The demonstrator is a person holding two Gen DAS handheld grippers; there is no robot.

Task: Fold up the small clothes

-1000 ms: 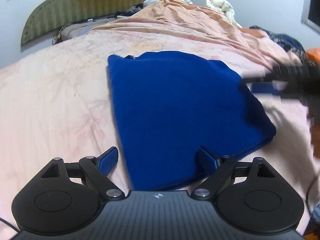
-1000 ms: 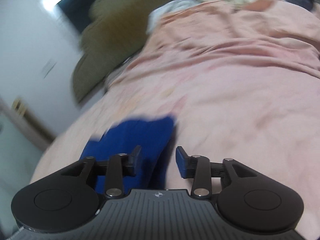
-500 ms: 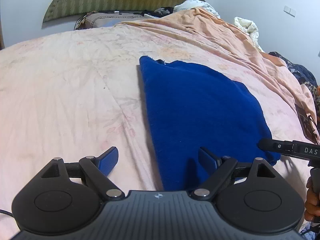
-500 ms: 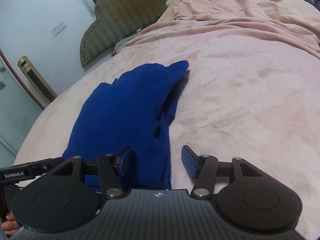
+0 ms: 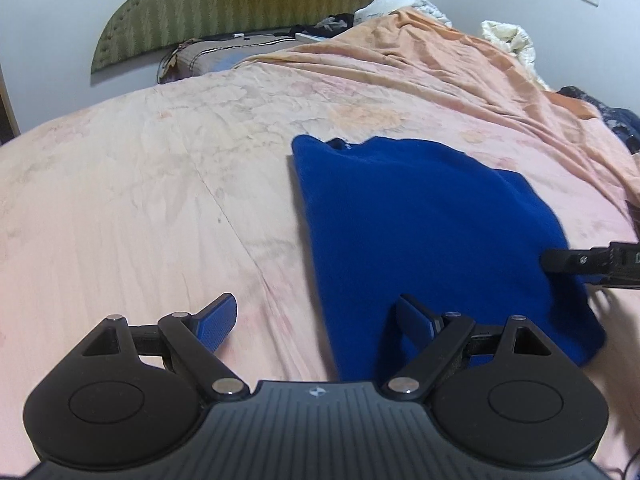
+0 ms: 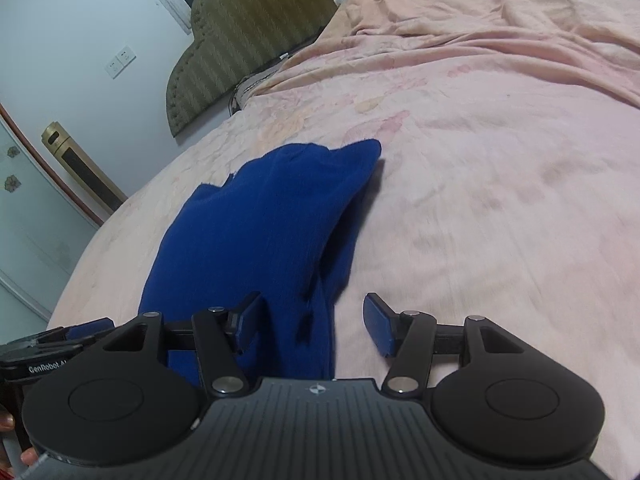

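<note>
Left gripper [image 5: 316, 322]: jaws stand wide apart, nothing gripped; the near left edge of the blue garment [image 5: 432, 248] lies between and below them, the right pad over the cloth, the left pad over bare sheet. Right gripper [image 6: 316, 324]: jaws partly open, nothing pressed between the pads; the garment's near right edge runs below the gap, the left pad over cloth, the right pad over sheet. The garment is folded into a rough rectangle with a doubled layer along its right side, lying flat on the bed [image 5: 140, 208], toward the near right of the left wrist view. The bed carries a wrinkled pink sheet with a faint floral print. A peach cover [image 5: 432, 64] is bunched across the far right. Beyond it lies a white bundle of fabric [image 5: 508, 40]. A green striped headboard [image 5: 240, 4] stands against a white wall bearing sockets [image 6: 120, 62]. A gold-capped column [image 6: 76, 164] stands at the left by the wall.
</note>
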